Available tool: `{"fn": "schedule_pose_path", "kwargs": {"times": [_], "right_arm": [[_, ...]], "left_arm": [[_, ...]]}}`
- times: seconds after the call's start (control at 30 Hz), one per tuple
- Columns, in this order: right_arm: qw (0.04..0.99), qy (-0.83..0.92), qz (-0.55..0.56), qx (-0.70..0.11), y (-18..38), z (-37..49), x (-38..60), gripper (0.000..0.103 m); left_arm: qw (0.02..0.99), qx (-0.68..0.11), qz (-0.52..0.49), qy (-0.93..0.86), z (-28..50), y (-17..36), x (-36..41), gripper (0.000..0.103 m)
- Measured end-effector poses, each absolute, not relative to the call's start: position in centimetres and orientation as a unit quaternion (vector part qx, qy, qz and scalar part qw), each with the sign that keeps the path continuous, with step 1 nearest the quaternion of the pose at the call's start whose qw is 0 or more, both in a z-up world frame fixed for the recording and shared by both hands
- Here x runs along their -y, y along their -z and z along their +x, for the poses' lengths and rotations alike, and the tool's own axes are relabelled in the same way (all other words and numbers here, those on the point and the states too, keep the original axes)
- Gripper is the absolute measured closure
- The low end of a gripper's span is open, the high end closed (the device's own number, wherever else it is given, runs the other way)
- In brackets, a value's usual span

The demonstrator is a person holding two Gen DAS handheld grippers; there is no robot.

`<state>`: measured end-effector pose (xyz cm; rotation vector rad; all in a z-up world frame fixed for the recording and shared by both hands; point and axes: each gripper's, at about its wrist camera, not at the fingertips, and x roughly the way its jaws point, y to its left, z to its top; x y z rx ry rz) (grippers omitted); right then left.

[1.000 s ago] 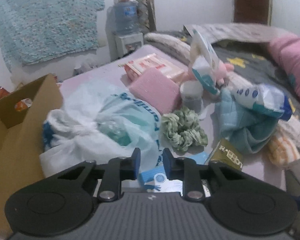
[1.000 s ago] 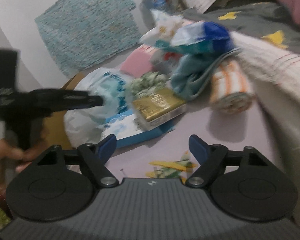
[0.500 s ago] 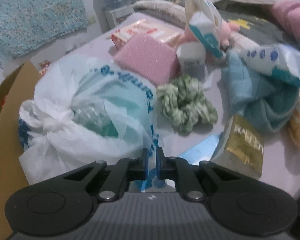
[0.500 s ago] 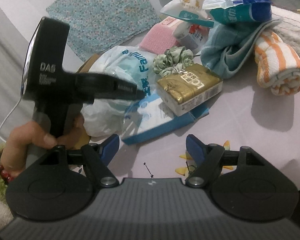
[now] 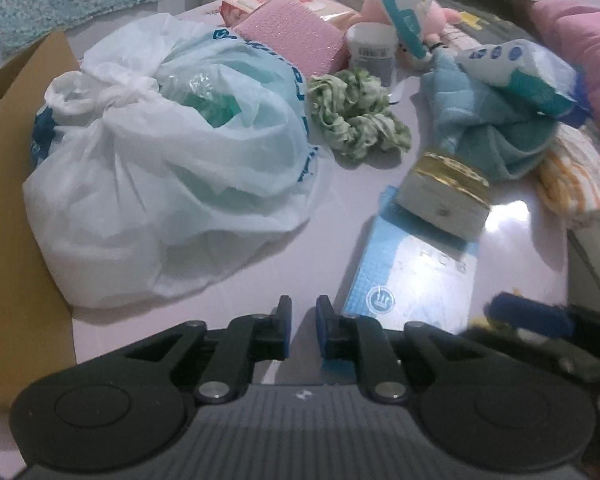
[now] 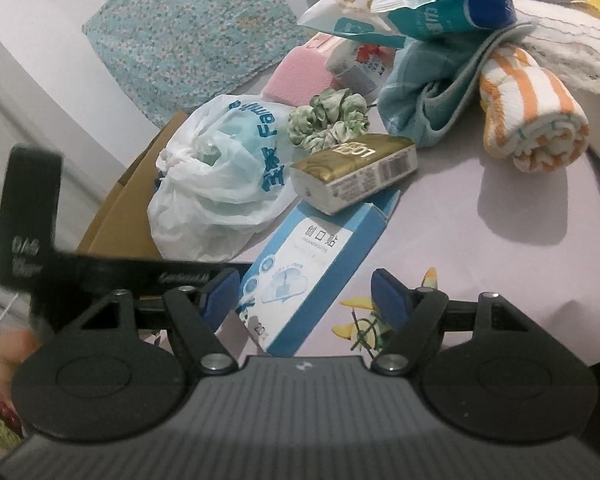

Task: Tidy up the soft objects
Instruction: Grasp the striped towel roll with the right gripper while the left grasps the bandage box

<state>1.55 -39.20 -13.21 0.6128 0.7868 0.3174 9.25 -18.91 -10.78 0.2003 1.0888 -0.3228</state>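
A: How do the fingers stand?
B: The left gripper [image 5: 303,330] has its fingers drawn almost together with only a thin gap, nothing between them, low over the lilac bed sheet [image 5: 332,208]. The right gripper [image 6: 305,294] has its fingers spread wide, nothing held, and the near end of the blue box [image 6: 300,276] lies between the tips

A: What lies just beyond them?
B: Ahead of the left gripper sits the knotted white plastic bag [image 5: 172,160], its left side against the cardboard box [image 5: 16,208]. On the far end of the blue box rests a gold-topped pack [image 6: 354,180]

A: And the soft things?
B: The green scrunchie [image 6: 328,122] lies just behind the gold-topped pack, beside the bag. To its right is a crumpled teal cloth [image 6: 428,92] with a tissue packet [image 6: 440,4] on top, and touching that, a rolled orange-striped towel [image 6: 532,116]. A pink sponge [image 5: 296,40] lies farther back
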Motion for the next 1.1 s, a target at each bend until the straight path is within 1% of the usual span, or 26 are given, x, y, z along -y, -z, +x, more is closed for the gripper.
{"fn": "schedule_pose_path", "kwargs": {"times": [0.03,0.07,0.1,0.13,0.17,0.23,0.27,0.33,0.4,0.43,0.47,0.63,0.7,0.73,0.8,0.93,1.0,1.1], "right_arm": [[0.866,-0.152,0.295,-0.375,13.2,1.4,39.5,0.033],[0.865,-0.153,0.297,-0.374,13.1,1.1,39.7,0.034],[0.866,-0.152,0.298,-0.372,12.9,0.9,40.1,0.034],[0.867,-0.149,0.297,-0.370,12.8,0.6,40.4,0.034],[0.869,-0.144,0.296,-0.368,12.6,0.4,40.8,0.034],[0.875,-0.128,0.295,-0.362,12.2,-0.4,42.0,0.034],[0.878,-0.119,0.295,-0.358,12.0,-0.7,42.5,0.033],[0.882,-0.102,0.301,-0.348,11.7,-1.2,43.7,0.033],[0.883,-0.093,0.306,-0.343,11.7,-1.2,44.4,0.033],[0.884,-0.089,0.305,-0.342,11.6,-1.2,44.6,0.033],[0.885,-0.086,0.304,-0.341,11.6,-1.1,44.7,0.033],[0.887,-0.064,0.311,-0.335,11.5,-1.3,45.9,0.033],[0.890,-0.050,0.305,-0.335,11.4,-1.5,46.2,0.033],[0.892,-0.044,0.302,-0.333,11.3,-1.5,46.4,0.033],[0.897,-0.034,0.294,-0.328,10.9,-1.7,46.8,0.033],[0.910,-0.021,0.269,-0.315,9.8,-1.2,47.4,0.032],[0.915,-0.013,0.252,-0.314,9.1,-0.4,47.5,0.030],[0.921,-0.013,0.240,-0.305,8.2,0.6,47.7,0.029]], "left_arm": [[0.841,-0.509,0.088,0.157,9.0,10.5,18.6,0.081],[0.846,-0.502,0.078,0.161,8.7,10.1,18.2,0.071],[0.850,-0.496,0.070,0.164,8.5,9.7,17.9,0.065],[0.853,-0.490,0.064,0.167,8.6,9.4,18.0,0.051],[0.857,-0.482,0.057,0.174,8.5,9.0,17.9,0.042],[0.857,-0.475,0.052,0.192,8.7,8.3,18.5,0.037],[0.853,-0.476,0.056,0.205,8.8,8.1,19.0,0.031],[0.844,-0.481,0.070,0.228,9.0,8.1,20.4,0.023],[0.835,-0.484,0.084,0.250,9.0,8.3,21.9,0.023],[0.830,-0.487,0.090,0.258,8.9,8.5,22.5,0.020],[0.824,-0.490,0.097,0.267,8.8,8.8,23.2,0.016],[0.809,-0.500,0.156,0.267,8.5,11.1,26.1,0.015],[0.810,-0.501,0.170,0.255,8.3,11.7,26.5,0.020],[0.810,-0.501,0.173,0.251,8.3,11.9,26.4,0.024],[0.812,-0.504,0.156,0.251,8.5,12.0,25.9,0.030],[0.817,-0.509,0.144,0.230,8.9,11.7,24.4,0.030],[0.819,-0.512,0.137,0.219,9.1,11.6,23.3,0.030],[0.823,-0.516,0.117,0.208,9.2,11.3,21.6,0.030]]}}
